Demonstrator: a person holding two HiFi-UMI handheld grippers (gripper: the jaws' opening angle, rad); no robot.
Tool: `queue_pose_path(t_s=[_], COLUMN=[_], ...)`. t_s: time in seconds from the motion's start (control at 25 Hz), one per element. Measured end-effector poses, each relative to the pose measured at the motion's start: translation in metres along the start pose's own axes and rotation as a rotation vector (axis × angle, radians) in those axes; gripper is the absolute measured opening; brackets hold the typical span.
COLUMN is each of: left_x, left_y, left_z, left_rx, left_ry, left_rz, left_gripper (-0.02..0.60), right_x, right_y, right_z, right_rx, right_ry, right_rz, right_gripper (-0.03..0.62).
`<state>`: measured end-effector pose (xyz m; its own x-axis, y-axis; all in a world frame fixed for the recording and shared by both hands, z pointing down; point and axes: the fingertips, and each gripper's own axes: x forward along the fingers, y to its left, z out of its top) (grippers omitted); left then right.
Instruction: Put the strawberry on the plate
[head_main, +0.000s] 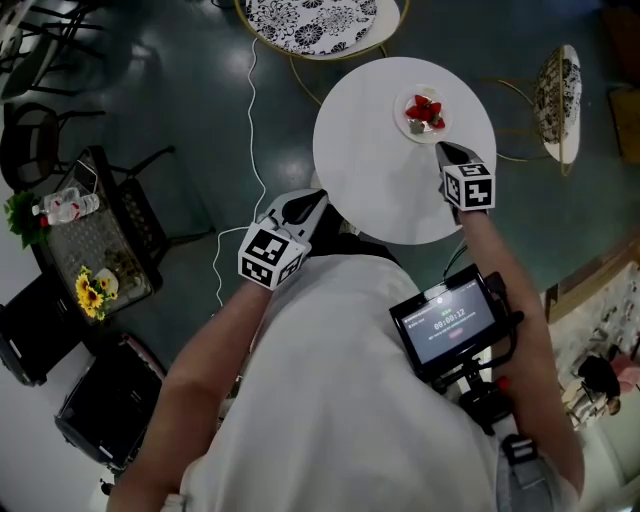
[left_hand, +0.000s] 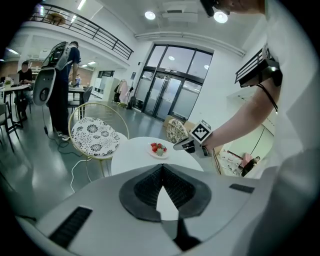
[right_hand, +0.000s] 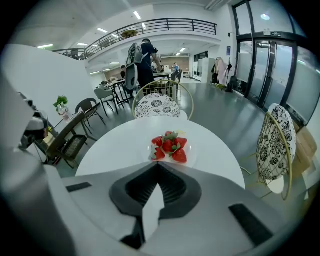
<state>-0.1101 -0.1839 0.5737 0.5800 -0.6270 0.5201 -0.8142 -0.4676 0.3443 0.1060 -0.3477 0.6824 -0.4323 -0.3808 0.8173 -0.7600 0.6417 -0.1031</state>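
Strawberries (head_main: 425, 110) lie on the plate (head_main: 404, 120), right gripper (head_main: 443, 150) and left gripper (head_main: 318, 197) both pressed together, empty — I would retreat high, clear of its rim.

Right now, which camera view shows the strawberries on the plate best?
The right gripper view: the strawberries lie close ahead on the plate, large and unblocked, with berries and leaves distinct. The head view shows them from above as a small red cluster. The left gripper view shows them tiny and distant.
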Motion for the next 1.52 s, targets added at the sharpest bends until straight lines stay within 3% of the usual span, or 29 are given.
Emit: queue_pose_path(t_s=[0.24, 0.6, 1.16, 1.52], left_x=[0.001, 0.004, 0.033, 0.04], left_y=[-0.011, -0.012, -0.058, -0.096], left_z=[0.006, 0.042, 0.071, 0.073], left_rx=[0.028, 0.078, 0.188, 0.249], left_ry=[-0.012, -0.072, -0.082, -0.072], left_rz=[-0.005, 0.017, -0.099, -0.18], left_gripper=[0.006, 0.006, 0.006, 0.006], right_x=[-0.03, -0.096, -0.186, -0.231], right_y=[0.004, 0.022, 0.052, 0.072], right_z=[-0.001, 0.015, 0.025, 0.007], right_rx=[0.045, 0.176, 0.21, 0.211], right_ry=[-0.068, -0.26, -0.526, -0.603], right_rz=[0.025, 0.091, 0.159, 0.117], right_gripper=[0.008, 0.008, 0.008, 0.008])
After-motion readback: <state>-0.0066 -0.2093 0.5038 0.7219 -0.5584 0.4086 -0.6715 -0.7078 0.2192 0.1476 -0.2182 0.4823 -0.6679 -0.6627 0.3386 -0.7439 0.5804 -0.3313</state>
